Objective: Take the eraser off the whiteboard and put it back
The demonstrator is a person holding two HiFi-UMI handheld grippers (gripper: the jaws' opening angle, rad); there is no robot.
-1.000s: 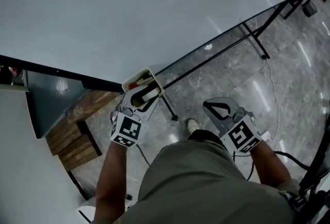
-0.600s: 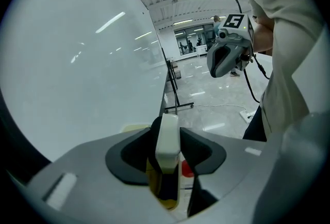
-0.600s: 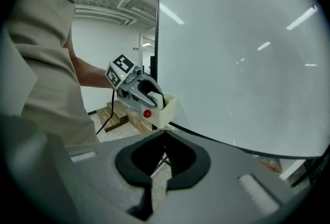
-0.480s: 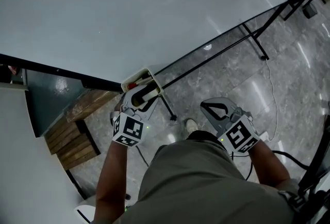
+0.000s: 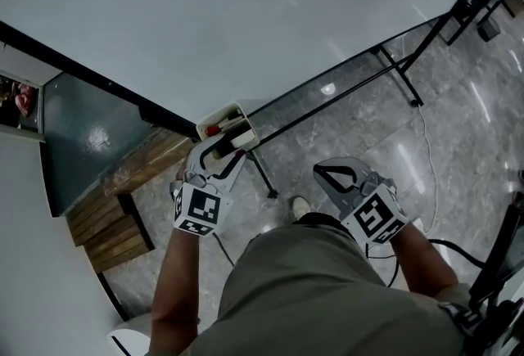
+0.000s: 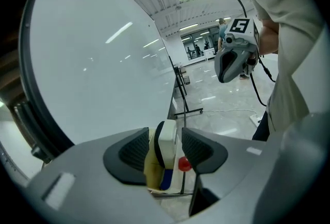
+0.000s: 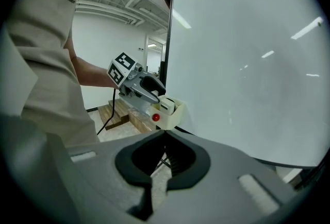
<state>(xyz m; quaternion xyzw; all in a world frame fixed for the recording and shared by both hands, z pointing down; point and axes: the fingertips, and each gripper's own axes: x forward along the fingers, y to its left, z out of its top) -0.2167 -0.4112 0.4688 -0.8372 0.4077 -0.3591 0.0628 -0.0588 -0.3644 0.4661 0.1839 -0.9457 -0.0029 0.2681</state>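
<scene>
Eraser (image 6: 167,135) stands on edge in the cream box (image 6: 152,165) fixed at the whiteboard's (image 5: 246,11) bottom corner, white body w/ dark felt side facing left in the left gripper view. It sits between the left gripper's (image 6: 166,148) fingers, which are opening. Both pads (image 6: 135,148) are apart from it now, w/ a sliver of box wall showing on the left and a thin gap on the right, so no grip on it.

Same box also holds a red cap (image 6: 185,164) just right of the eraser and sth blue (image 6: 166,179) below it; can't tell what the blue bit is.

Right gripper (image 7: 165,135) is well apart from the box, off to the right in the head view, over the grey stone floor (image 5: 368,125). Its fingers are pressed together, nothing between them.

Board is blank, reflecting ceiling lights. Its black stand (image 5: 393,60) runs along the floor, a thin cable (image 5: 430,158) trailing beside it. Wooden steps (image 5: 110,215) lie left of the box, below the board's edge.
</scene>
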